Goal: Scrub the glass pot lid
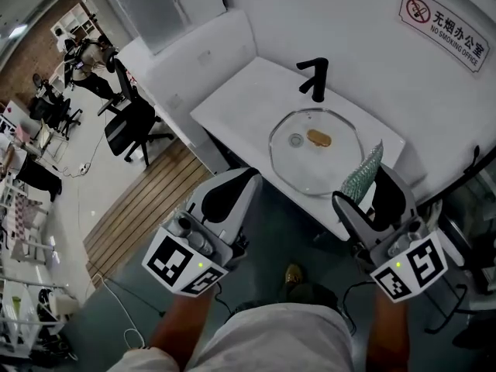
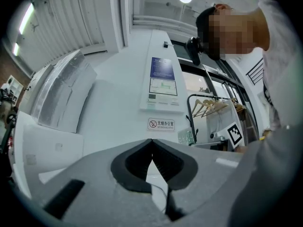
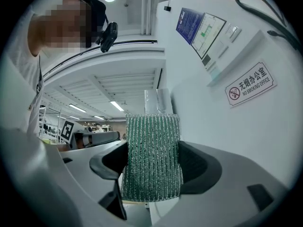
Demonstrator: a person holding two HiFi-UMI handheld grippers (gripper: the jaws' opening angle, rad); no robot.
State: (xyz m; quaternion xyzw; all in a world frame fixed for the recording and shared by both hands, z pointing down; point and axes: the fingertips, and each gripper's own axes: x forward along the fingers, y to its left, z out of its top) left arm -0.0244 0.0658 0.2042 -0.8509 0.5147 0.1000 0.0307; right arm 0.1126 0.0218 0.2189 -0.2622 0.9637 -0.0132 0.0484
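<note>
A round glass pot lid (image 1: pixel 314 161) lies flat on the white counter (image 1: pixel 232 103), in front of a black faucet (image 1: pixel 315 78). A tan object (image 1: pixel 318 138) and a small metal knob (image 1: pixel 295 139) show at the lid's middle. My right gripper (image 1: pixel 358 188) is shut on a green scrubbing sponge (image 1: pixel 363 173), which stands upright between the jaws (image 3: pixel 152 157) at the lid's near right rim. My left gripper (image 1: pixel 249 181) is shut and empty, its pads (image 2: pixel 163 160) touching, near the counter's front edge left of the lid.
A no-smoking sign (image 1: pixel 446 27) hangs on the white wall behind the counter. Office chairs (image 1: pixel 130 126) and desks stand on the floor at the left. A wood-plank strip of floor (image 1: pixel 147 208) runs beside the counter. My own legs (image 1: pixel 279 339) show below.
</note>
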